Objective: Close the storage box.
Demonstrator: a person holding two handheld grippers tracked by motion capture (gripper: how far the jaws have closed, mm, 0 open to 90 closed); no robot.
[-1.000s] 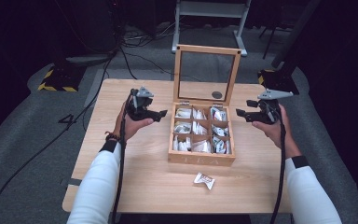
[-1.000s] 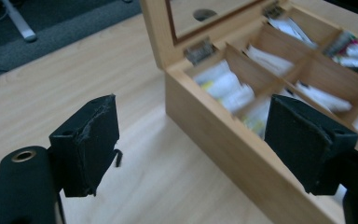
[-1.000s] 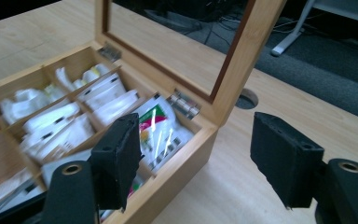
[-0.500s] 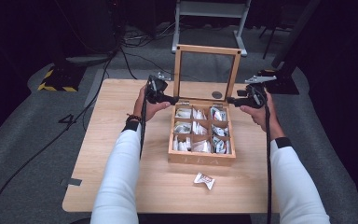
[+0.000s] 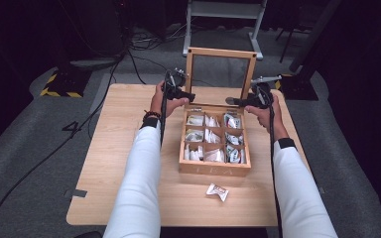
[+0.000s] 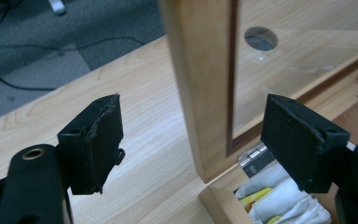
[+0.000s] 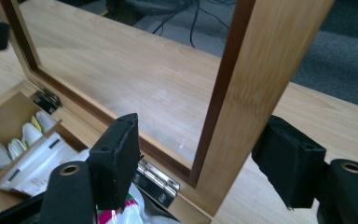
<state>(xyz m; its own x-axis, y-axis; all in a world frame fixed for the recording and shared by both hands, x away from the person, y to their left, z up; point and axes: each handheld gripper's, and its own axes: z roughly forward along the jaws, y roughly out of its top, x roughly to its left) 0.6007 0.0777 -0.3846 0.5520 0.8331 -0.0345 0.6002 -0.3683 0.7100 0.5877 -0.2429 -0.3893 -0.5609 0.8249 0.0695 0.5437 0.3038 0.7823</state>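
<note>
A wooden tea box (image 5: 214,171) with several compartments of tea bags stands mid-table, its glass-paned lid (image 5: 221,52) upright. My left gripper (image 5: 188,95) is at the lid's left upright. In the left gripper view that upright (image 6: 200,70) stands between the jaws of the left gripper (image 6: 193,126), which have just been closing; a gap shows on each side. My right gripper (image 5: 230,101) straddles the lid's right upright (image 7: 261,70); the right gripper (image 7: 203,135) is open, its outer pad close beside the wood.
One loose wrapped tea bag (image 5: 217,191) lies on the table (image 5: 129,148) in front of the box. A metal hinge (image 7: 156,179) joins lid and box. Beyond the table's far edge are cables, a metal stand and grey floor.
Both hands have moved away from the person and inward, from beside the box to the lid's two uprights. The lid still stands upright.
</note>
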